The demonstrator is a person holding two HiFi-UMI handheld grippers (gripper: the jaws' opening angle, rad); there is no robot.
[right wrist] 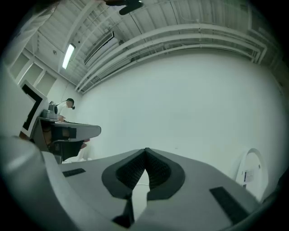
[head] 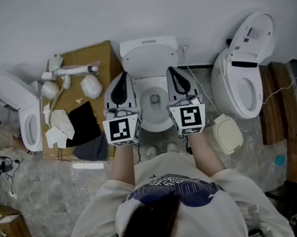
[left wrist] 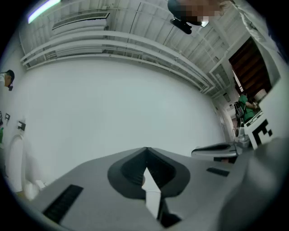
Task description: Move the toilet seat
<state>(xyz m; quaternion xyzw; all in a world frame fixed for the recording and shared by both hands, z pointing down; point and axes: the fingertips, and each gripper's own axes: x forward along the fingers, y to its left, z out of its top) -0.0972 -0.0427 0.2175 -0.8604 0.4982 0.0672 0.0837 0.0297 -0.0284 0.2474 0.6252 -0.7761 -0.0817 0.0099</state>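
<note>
Two grippers, left gripper (head: 124,77) and right gripper (head: 171,71), fingers pressed together, nothing between. Toilet seat (head: 157,124): white oval ring round bowl of middle toilet (head: 148,51), flanked by both.

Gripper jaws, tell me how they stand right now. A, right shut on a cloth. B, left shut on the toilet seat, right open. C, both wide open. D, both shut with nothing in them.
D: on the left gripper and the right gripper the jaws meet at the tips, with only the white wall beyond them.
</note>
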